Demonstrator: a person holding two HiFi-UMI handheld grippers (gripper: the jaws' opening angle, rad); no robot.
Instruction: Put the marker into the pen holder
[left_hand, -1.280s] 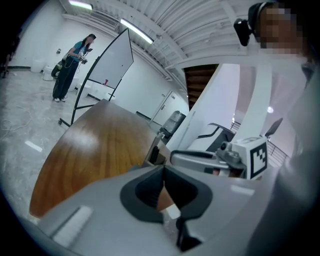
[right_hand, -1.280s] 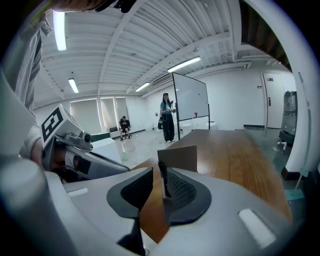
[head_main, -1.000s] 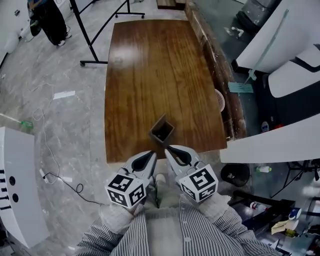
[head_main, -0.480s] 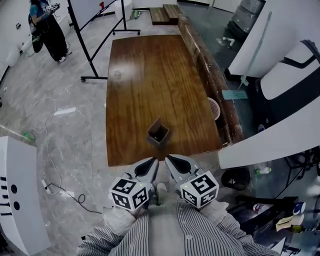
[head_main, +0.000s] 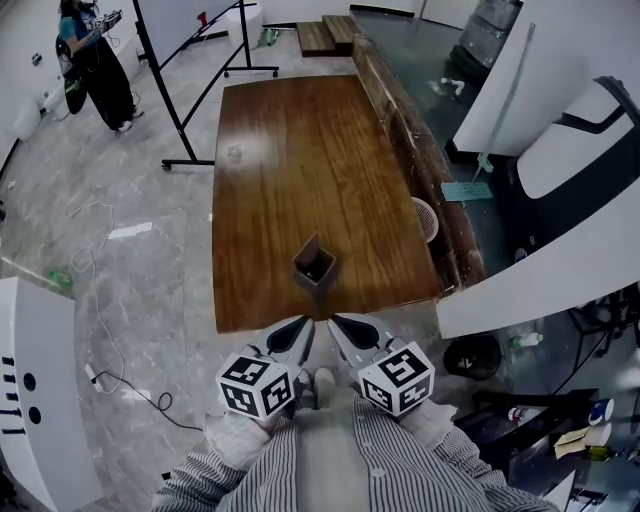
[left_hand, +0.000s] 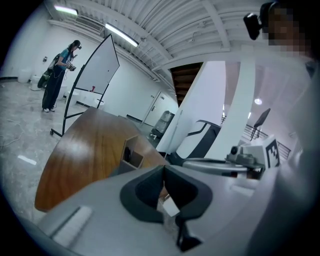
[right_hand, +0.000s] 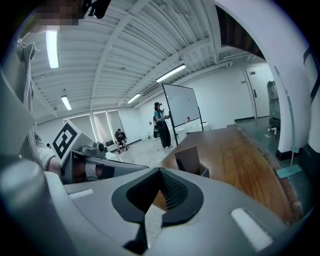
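A brown open-topped pen holder (head_main: 316, 266) stands on the wooden table (head_main: 300, 150) near its front edge. A dark shape shows inside the pen holder (left_hand: 131, 155); I cannot tell whether it is the marker. No marker lies on the table. My left gripper (head_main: 303, 325) and right gripper (head_main: 337, 323) hang side by side just off the front edge, close to my body. In the left gripper view the left gripper (left_hand: 163, 170) has its jaws together with nothing between them. The right gripper (right_hand: 160, 171) is likewise shut and empty, and points toward the pen holder (right_hand: 192, 161).
A whiteboard on a black stand (head_main: 190, 80) is at the table's far left, with a person (head_main: 95, 60) beyond it. A long wooden bench (head_main: 420, 150) runs along the table's right side, with a round white thing (head_main: 425, 218) by it. A cable (head_main: 120, 370) lies on the floor.
The head view has tilted up a little, so more of the room's far end shows. Both grippers have drawn back slightly from over the table's front edge and stay side by side.
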